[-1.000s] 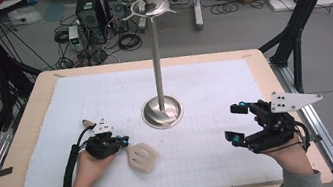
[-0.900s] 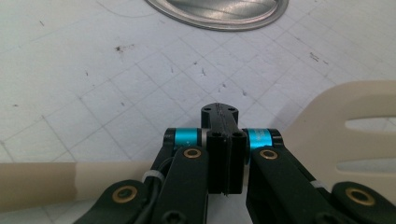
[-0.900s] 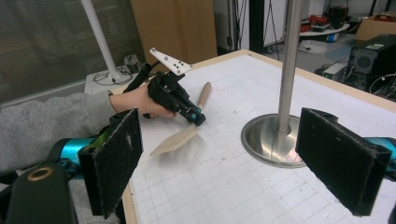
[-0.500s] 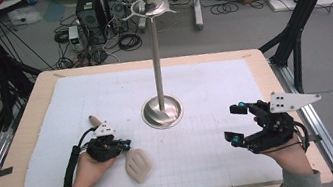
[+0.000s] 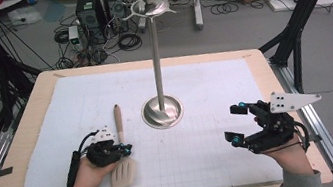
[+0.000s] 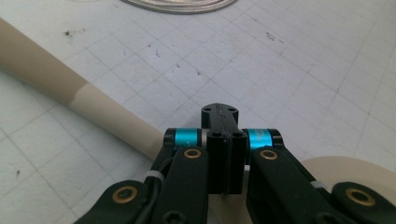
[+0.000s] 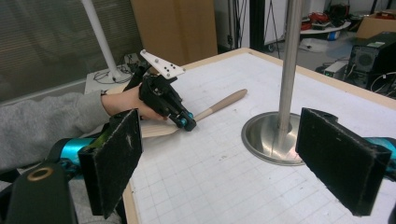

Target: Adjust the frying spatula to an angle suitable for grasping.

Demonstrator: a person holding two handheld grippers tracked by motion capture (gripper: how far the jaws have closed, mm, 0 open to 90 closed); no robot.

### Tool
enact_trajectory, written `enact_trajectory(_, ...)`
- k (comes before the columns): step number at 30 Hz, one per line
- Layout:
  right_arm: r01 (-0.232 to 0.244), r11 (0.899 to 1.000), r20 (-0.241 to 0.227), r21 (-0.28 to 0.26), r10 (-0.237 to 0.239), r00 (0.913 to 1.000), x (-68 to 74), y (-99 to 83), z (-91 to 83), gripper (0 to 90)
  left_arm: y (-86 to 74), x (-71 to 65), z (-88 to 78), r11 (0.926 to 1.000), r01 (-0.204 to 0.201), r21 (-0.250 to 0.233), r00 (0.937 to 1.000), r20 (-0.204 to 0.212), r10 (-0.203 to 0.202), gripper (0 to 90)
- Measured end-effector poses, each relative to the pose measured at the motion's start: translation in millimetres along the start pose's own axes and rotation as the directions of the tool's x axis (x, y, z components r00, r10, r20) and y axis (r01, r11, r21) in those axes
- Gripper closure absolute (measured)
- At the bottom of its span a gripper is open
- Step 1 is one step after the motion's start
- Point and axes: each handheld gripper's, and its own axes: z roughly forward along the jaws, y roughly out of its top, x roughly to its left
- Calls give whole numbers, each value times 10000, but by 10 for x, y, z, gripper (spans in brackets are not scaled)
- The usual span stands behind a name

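Observation:
A pale wooden spatula (image 5: 119,126) lies flat on the white grid mat, handle pointing away and slotted blade (image 5: 124,173) near the front edge. My left gripper (image 5: 125,150) is shut, its joined jaws lying across the spatula's neck (image 6: 107,112) with nothing seen between them. The right gripper view shows that left gripper (image 7: 184,122) tip down against the neck (image 7: 208,112). My right gripper (image 5: 236,123) is open and holds nothing, low over the mat at the front right, with its pads (image 7: 114,158) wide apart.
A steel stand has a round base (image 5: 162,112) and a tall pole (image 5: 155,49) at the mat's middle, just right of the spatula handle. The wooden table edge (image 5: 275,86) frames the mat. Boxes, cables and computers lie on the floor beyond.
The spatula has swung round: its handle now points straight away and its blade lies toward the front edge. The left gripper shifted slightly right. The right gripper has not moved.

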Motion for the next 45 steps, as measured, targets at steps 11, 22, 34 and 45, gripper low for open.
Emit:
enact_trajectory(11,2,10000,-30,-4,-2,10000,-2,-5,0,138,-20,-12,-66,9996,-131,269,9999,87,129,899)
enact_trajectory(22,26,10000,-42,45,-26,10000,-2,-5,15,137,-99,-7,-208,9980,-241,581,9997,105,235,899)
enact_trajectory(34,34,9997,-86,244,-32,10000,1,-9,72,138,-245,-10,-434,9949,-569,831,9982,-118,581,898)
enact_trajectory(45,20,9998,-25,176,-20,10000,-1,-5,39,138,-267,-15,-489,9926,-757,953,9970,-112,772,898)
